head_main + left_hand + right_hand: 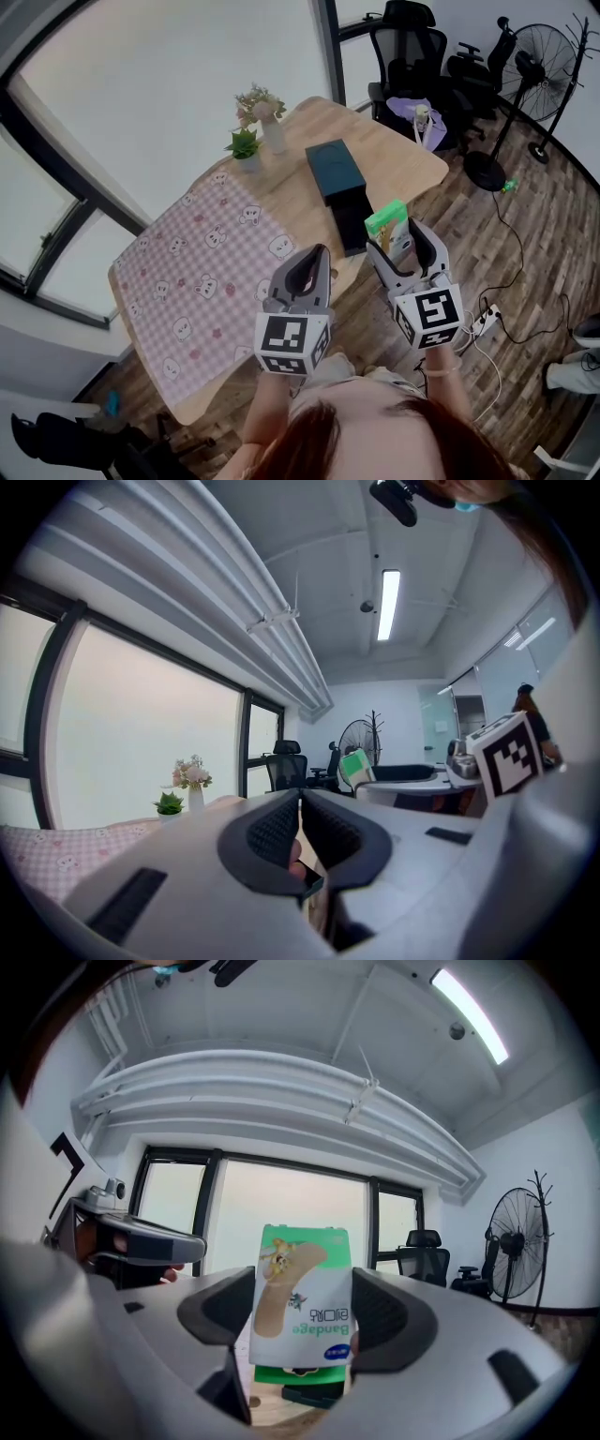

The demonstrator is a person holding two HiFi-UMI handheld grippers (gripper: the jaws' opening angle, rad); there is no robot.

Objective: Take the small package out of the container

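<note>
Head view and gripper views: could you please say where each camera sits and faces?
Head view: atop the head, facing steeply down at the wooden table; hair, left tool and right tool show.
Left gripper view: on the left tool, looking across the room; jaws shut.
Right gripper view: on the right tool, facing the window; jaws clamp the green bandage package.
Shared: all show that package.

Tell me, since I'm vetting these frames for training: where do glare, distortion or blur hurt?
Head view: the window is blown out white and its frame bows from fisheye. Left gripper view: the ceiling lamp glares; the near jaws look soft. Right gripper view: the bandage package is sharp, dark vignette at corners.
</note>
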